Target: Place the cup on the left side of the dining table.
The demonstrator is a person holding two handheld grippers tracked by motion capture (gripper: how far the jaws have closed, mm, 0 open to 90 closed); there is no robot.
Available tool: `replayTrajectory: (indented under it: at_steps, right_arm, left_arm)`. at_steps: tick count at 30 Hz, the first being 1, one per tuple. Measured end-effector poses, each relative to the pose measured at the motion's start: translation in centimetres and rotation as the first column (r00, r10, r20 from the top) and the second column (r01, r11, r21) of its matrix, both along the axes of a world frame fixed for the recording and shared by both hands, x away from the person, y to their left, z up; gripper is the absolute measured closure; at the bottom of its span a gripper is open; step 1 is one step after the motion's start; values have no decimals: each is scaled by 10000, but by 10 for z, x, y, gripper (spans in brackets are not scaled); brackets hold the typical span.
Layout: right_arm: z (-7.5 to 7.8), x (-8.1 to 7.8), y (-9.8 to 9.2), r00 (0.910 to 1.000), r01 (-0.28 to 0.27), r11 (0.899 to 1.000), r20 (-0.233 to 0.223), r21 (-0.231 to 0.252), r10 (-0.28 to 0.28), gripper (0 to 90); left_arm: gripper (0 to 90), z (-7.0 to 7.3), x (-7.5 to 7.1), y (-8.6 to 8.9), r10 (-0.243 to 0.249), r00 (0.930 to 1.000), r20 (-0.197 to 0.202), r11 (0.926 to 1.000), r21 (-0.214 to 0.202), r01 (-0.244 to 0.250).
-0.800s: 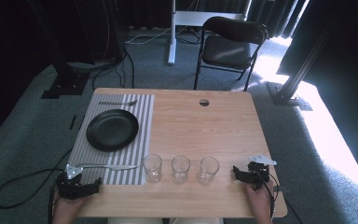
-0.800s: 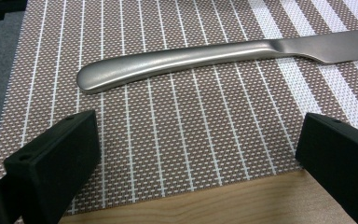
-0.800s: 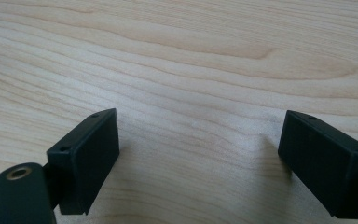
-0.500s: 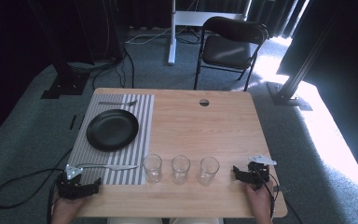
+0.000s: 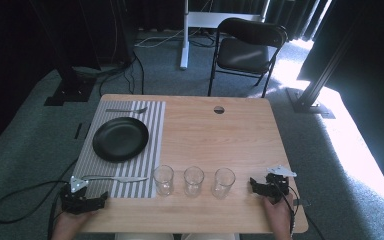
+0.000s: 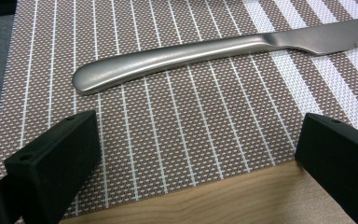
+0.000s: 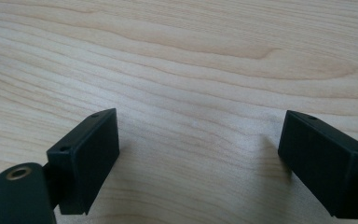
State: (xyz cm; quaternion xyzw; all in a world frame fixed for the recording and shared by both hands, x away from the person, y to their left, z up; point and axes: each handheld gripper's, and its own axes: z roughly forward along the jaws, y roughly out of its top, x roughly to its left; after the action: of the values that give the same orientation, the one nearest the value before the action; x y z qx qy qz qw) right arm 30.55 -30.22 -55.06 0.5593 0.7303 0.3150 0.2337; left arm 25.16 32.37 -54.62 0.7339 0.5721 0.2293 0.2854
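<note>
While nothing has shifted since a moment ago, my left hand-held gripper [image 6: 191, 154] sits wide open, empty, below the steel table knife [image 6: 205, 51] upper-frame; grasp pending.

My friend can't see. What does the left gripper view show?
A silver knife lies on a brown placemat with white stripes. Below it, the open left tongs hold nothing, their two black jaws far apart, above the wooden table edge.

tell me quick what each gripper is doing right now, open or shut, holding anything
left gripper: open, holding nothing, knife just ahead on the placemat.
right gripper: open, holding nothing, over bare table.
</note>
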Motion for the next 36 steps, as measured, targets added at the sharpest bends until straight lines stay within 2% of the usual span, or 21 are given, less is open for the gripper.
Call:
replayTrajectory:
  at_steps: [10,14,17,18,20,21,23,24,29,33,34,35,36]
  right_arm:
    - [0,0,0,10000,-1,10000,-3,0,1,118]
    - [0,0,0,10000,6,10000,-4,8,-6,118]
    - [0,0,0,10000,6,10000,-6,9,-6,118]
    - [0,0,0,10000,5,10000,-5,9,-5,118]
    - [0,0,0,10000,7,10000,-6,9,-7,118]
    - [0,0,0,10000,5,10000,-4,9,-5,118]
    - [0,0,0,10000,1,10000,-6,5,-1,118]
    - [0,0,0,10000,3,10000,-7,4,-3,118]
    - [0,0,0,10000,6,10000,-4,7,-6,118]
    - [0,0,0,10000,5,10000,-4,8,-5,118]
    - [0,0,0,10000,6,10000,-6,8,-6,118]
    - [0,0,0,10000,3,10000,-3,6,-3,118]
    - [0,0,0,10000,5,10000,-5,8,-5,118]
  left_arm:
    - [21,2,-2,3,-69,9999,-122,9999,151,71]
    - [21,3,-5,8,-98,9997,-205,9999,44,99]
    - [21,5,-8,11,-226,9997,-56,9997,-75,226]
    - [21,6,-9,11,-178,9998,110,9998,-68,179]
    - [21,8,-10,11,-378,9991,190,9991,-197,382]
    - [21,9,-11,10,-414,9988,261,9991,-100,417]
    - [21,9,-12,8,-659,9973,338,9975,-237,668]
    - [21,10,-13,6,-728,9966,398,9971,-172,735]
    - [35,15,-15,-2,-1183,9905,701,9926,-206,1200]
    - [35,17,-16,-10,-1463,9877,554,9892,31,1463]
    - [35,17,-17,-12,-1451,9873,641,9894,188,1442]
    - [35,17,-17,-13,-1607,9857,515,9870,66,1605]
    - [35,18,-17,-14,-1690,9841,553,9856,48,1690]
